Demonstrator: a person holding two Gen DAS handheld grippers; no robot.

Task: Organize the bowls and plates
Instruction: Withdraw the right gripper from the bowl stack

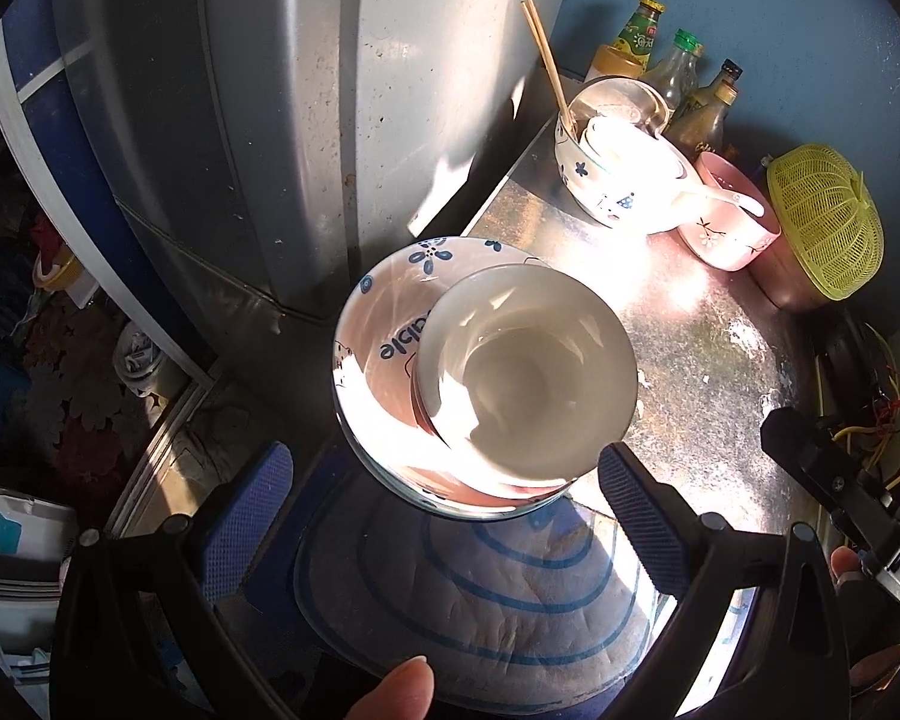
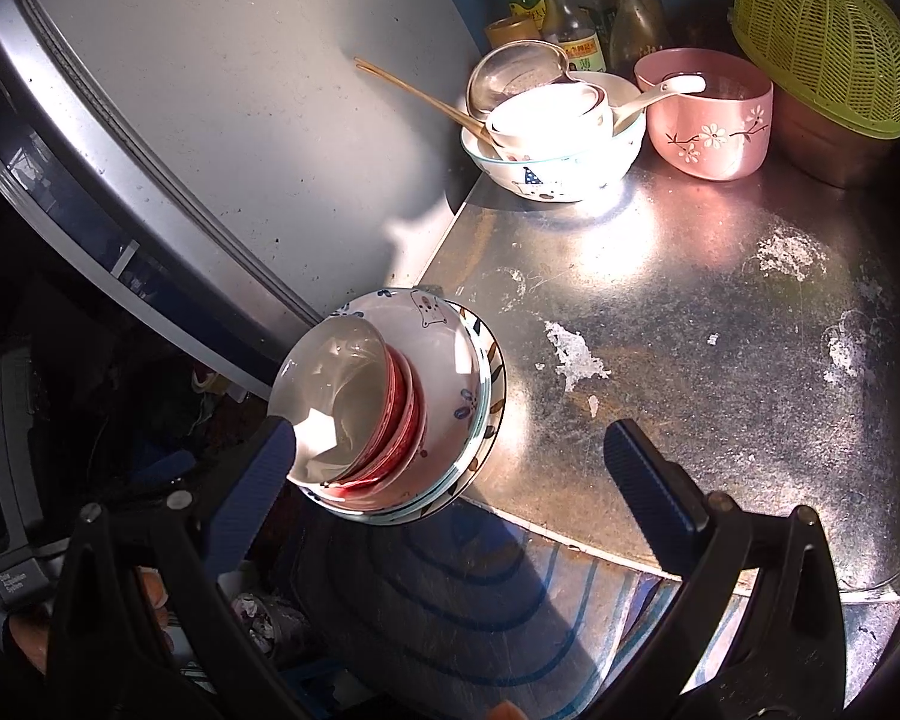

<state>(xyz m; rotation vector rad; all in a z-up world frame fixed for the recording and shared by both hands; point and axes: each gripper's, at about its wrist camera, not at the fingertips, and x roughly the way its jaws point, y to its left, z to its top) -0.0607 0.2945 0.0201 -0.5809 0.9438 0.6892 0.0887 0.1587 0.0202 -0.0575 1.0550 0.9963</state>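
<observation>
- Left hand-held gripper: jaws spread wide, grasping nothing; blue pads either side of the near rim of the bowl stack, not seen touching it. A fingertip shows at the bottom edge.
- Right hand-held gripper: jaws also spread, empty; left pad just beside the stack's top bowl, contact cannot be told.
- Blue-ringed plate: lies flat at the near edge of the metal surface, under both grippers.
- Bowl stack: sits on the far part of the plate. Plain pale bowl on top, red-sided bowls nested below, a wide blue-flower bowl at the bottom.
- Grey appliance: left of the surface.
- Far corner: white bowl holding cups, a spoon and chopsticks; pink bowl just beside it; green basket cover to the right; bottles against the blue wall.
</observation>
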